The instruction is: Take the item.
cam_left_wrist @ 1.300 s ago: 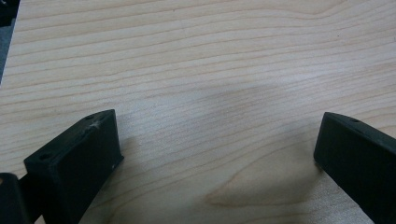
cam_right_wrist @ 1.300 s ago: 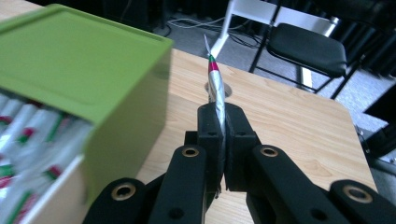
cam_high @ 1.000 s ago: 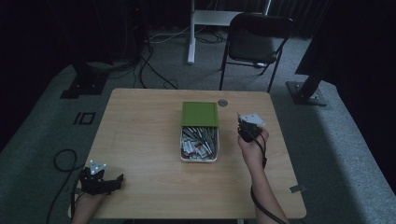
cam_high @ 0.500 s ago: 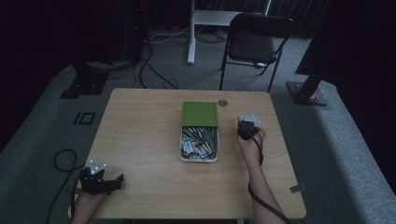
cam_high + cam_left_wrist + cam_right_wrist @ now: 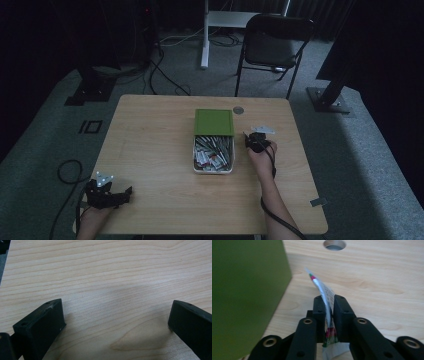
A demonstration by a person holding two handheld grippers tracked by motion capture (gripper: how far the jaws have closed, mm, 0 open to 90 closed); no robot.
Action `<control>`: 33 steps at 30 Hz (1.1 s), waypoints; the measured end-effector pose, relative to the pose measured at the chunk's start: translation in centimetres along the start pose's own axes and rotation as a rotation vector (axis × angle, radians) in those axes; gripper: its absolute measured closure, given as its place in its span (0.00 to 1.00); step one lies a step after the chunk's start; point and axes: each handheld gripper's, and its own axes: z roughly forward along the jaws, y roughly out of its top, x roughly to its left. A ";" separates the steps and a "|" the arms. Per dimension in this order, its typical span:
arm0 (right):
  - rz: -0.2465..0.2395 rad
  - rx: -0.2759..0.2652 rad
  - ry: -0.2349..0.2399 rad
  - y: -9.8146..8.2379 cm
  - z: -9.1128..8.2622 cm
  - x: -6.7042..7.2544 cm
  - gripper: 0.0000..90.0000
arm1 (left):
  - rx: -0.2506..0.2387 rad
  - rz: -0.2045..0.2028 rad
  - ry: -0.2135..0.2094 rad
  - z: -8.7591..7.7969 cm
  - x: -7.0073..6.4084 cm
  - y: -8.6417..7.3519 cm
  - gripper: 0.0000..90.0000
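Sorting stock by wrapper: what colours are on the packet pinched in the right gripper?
Silvery white with red and green ends, clearest in the right gripper view: packet.

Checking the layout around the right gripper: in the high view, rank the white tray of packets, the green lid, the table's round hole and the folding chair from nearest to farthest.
From the right gripper:
1. White tray of packets, beside it.
2. Green lid, beyond the tray.
3. Round hole, near the far edge.
4. Folding chair, beyond the table.

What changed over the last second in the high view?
The right claw moved toward the person and slightly left, from beside the green lid down alongside the open white box of sachets. It stays shut on a thin silver sachet with red and green print. The left claw stayed open at the wooden table's near left corner; box and lid are unmoved.
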 end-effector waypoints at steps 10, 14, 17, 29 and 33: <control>-0.007 -0.025 0.076 -1.4 0.6 1.3 0.70 | 0.000 0.000 0.000 0.0 0.0 0.0 0.01; 0.004 -0.017 0.136 -2.0 0.5 1.8 0.55 | 0.000 0.000 0.000 0.0 0.0 0.0 0.01; 0.016 -0.023 0.155 -2.3 0.0 1.7 0.47 | 0.000 0.000 0.000 0.0 0.0 0.0 0.01; -0.016 -0.027 0.166 -3.4 -2.5 0.3 0.30 | -0.001 -0.001 0.000 0.0 0.0 0.0 0.01; -0.007 -0.026 0.151 -3.9 -3.1 -0.4 0.27 | -0.001 0.000 0.000 0.0 0.0 0.0 0.01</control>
